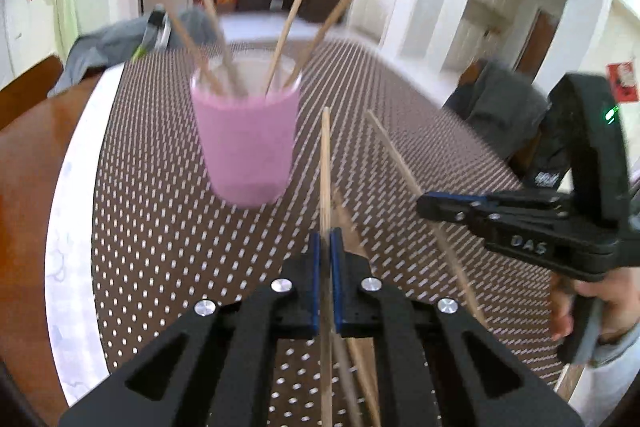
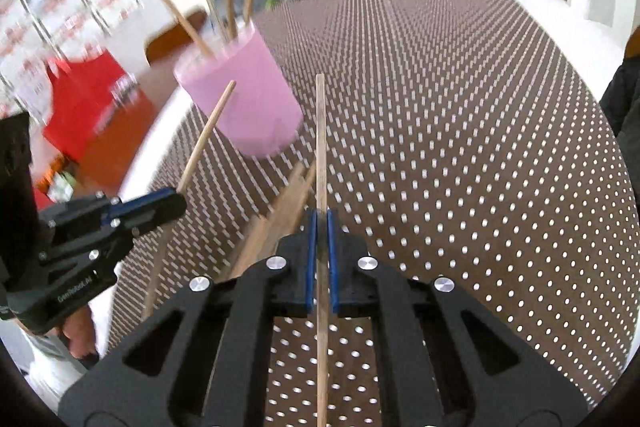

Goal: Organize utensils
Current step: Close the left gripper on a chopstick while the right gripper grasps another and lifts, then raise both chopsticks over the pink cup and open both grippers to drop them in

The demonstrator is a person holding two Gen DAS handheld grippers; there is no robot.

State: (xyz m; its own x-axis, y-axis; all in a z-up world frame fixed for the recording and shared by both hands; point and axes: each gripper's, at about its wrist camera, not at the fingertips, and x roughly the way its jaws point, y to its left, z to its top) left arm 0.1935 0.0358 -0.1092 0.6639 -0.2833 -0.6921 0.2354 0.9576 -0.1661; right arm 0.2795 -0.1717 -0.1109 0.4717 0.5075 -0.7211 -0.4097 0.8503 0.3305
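On the dotted table mat [image 1: 168, 227] stands a pink cup [image 1: 248, 143] holding four upright chopsticks [image 1: 294, 23]. The left gripper [image 1: 326, 247] clamps one chopstick [image 1: 326, 167] pointing toward the cup; the right gripper [image 2: 319, 227] clamps another chopstick [image 2: 320, 139] likewise.

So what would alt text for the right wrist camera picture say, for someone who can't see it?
A black gripper with blue pads is shut on a wooden chopstick above a brown dotted mat. Ahead on the left stands a pink cup holding four chopsticks. The other hand-held gripper, at the left, grips a second chopstick, and a few more lie on the mat.
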